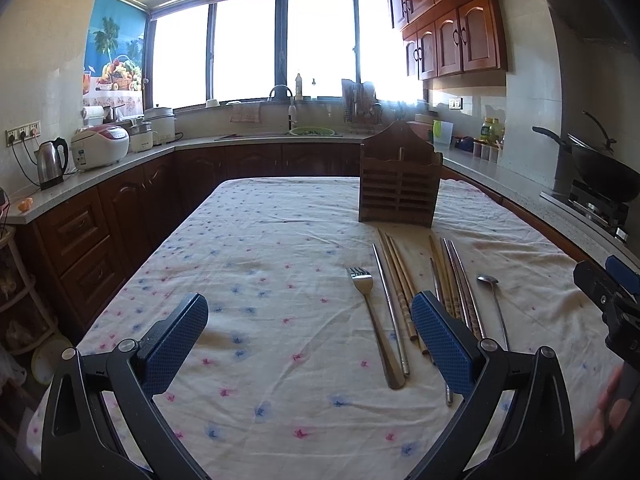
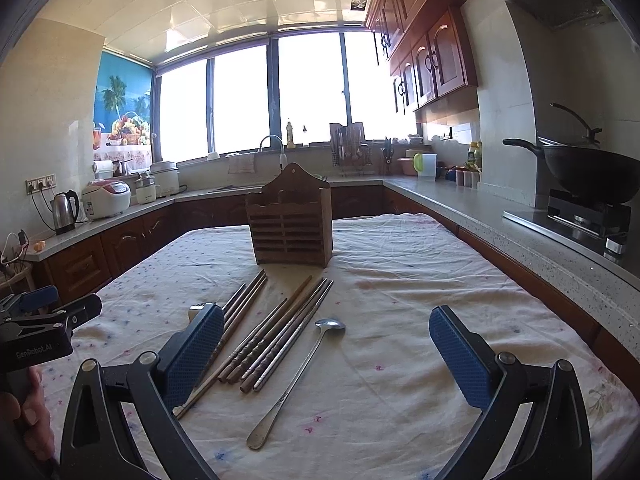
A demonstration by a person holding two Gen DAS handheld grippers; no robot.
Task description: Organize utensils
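A wooden slatted utensil holder [image 1: 400,182] [image 2: 291,224] stands upright on the table's far side. In front of it lie a metal fork [image 1: 370,312], several wooden and metal chopsticks [image 1: 404,292] [image 2: 276,334] and a long-handled metal spoon [image 1: 496,304] [image 2: 298,376], side by side on the cloth. My left gripper [image 1: 310,344] is open and empty above the cloth, left of the fork. My right gripper [image 2: 326,356] is open and empty above the spoon and chopsticks. The fork is mostly hidden behind my right gripper's left finger [image 2: 196,356].
The table carries a white flowered cloth [image 1: 256,256] [image 2: 400,292]. Kitchen counters run along the left, back and right, with a kettle [image 1: 50,162], rice cookers [image 1: 102,146] and a wok [image 2: 588,174] on a stove. The other gripper shows at the view edge [image 1: 612,296] [image 2: 36,328].
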